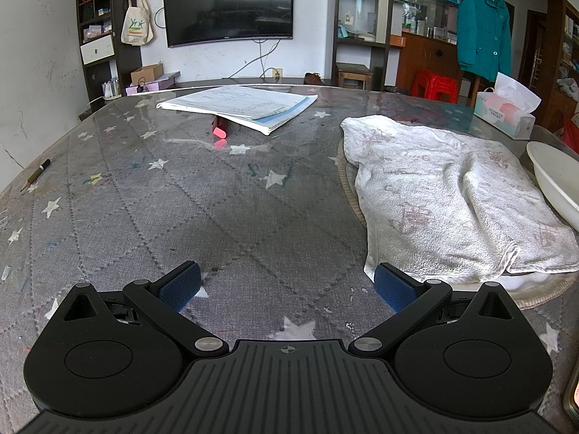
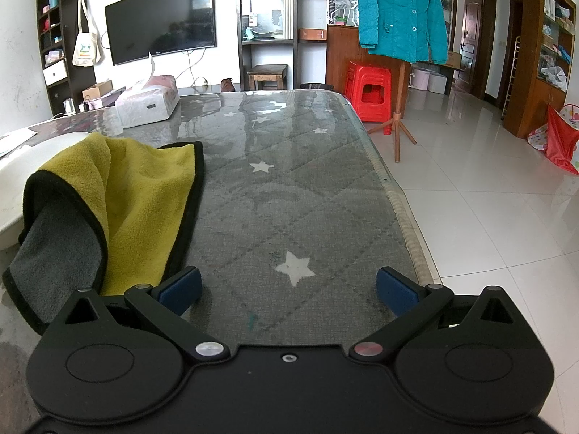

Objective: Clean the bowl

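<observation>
— Gripper check?
— Both mine gape wide, empty: left gripper [image 1: 287, 285], right gripper [image 2: 288, 289].
— Bowl?
— White glazed bowl [image 1: 553, 177] beside yellow-and-grey microfibre cloth [image 2: 119, 195] near the surface's right edge; probably slippery, breakable. I'd pinch its rim.

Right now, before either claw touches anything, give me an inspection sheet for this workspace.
Surface: table with grey star-patterned quilted cover under a glossy sheet.
Job's things: white bowl beside white towel; yellow-grey cloth draped over the bowl's rim.
Clutter: papers, red pen, pencil, tissue pack.
Grippers: left claw open, empty; right claw open, empty.
Cables: wires hang below the TV.
Surroundings: teal jacket, red stools, shelves.
</observation>
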